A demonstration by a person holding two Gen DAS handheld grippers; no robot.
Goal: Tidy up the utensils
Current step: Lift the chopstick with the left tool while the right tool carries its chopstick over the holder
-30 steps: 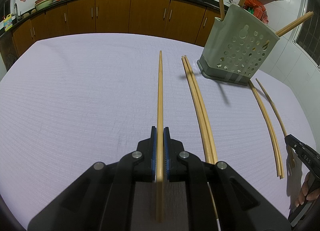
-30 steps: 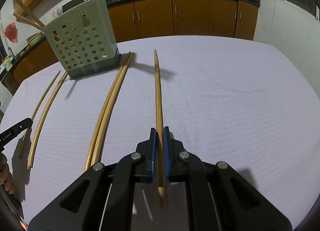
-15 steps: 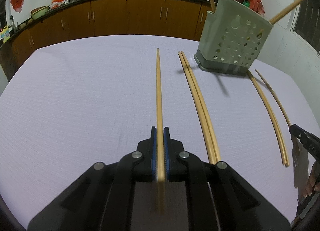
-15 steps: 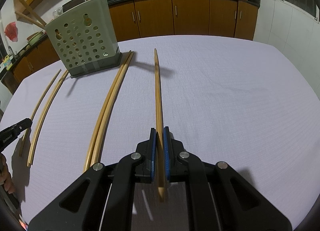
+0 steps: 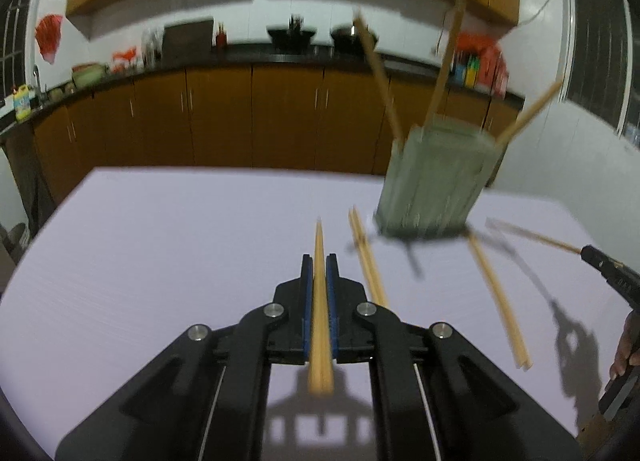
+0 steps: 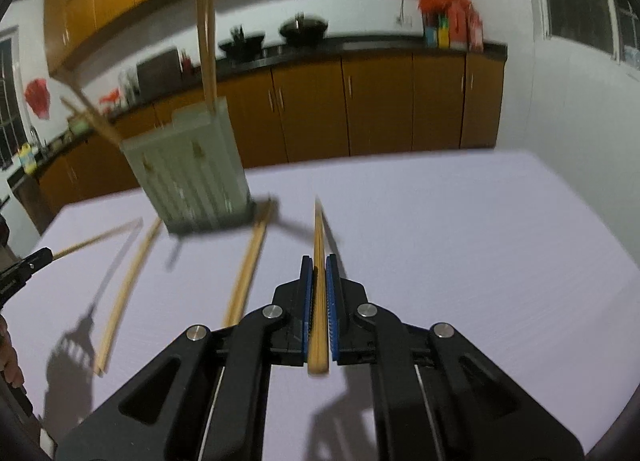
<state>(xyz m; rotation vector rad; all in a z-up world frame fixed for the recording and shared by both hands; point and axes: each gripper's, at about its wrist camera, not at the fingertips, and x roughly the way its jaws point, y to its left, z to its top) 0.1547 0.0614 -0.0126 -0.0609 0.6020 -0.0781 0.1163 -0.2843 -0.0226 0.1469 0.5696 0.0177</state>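
1. The left gripper (image 5: 319, 277) is pinching a chopstick (image 5: 319, 253) between its blue pads; in the left wrist view the stick is running from 6 o'clock toward 12 o'clock, its tip hanging clear above the table (image 5: 160, 245).
2. The right gripper (image 6: 319, 277) is likewise clamping a second chopstick (image 6: 318, 237) between its pads, that stick too pointing toward 12 o'clock, with its shadow falling on the cloth just to the right of it.
3. The grey perforated utensil holder (image 5: 436, 181) is standing on the table at about 1 o'clock from the left gripper, and at about 11 o'clock from the right one; both views are blurring it.
4. Three chopsticks are already sticking out of the holder's top at different slants, one of them (image 5: 378, 73) leaning toward 11 o'clock in the left wrist view.
5. A pair of chopsticks (image 5: 368, 261) is lying flat on the table just right of the left gripper, its far end reaching near the holder's base.
6. Another pair (image 5: 498, 297) is lying farther toward 3 o'clock in the left wrist view, running from the holder's base toward the near edge of the table.
7. At the right edge of the left wrist view the right gripper is showing as a dark tip with its stick pointing toward the holder, and a person's fingers (image 5: 624, 345) are wrapping its handle.
8. Behind the table, brown cabinets (image 5: 280, 113) are lining the wall under a dark counter, with pans at 12 o'clock.
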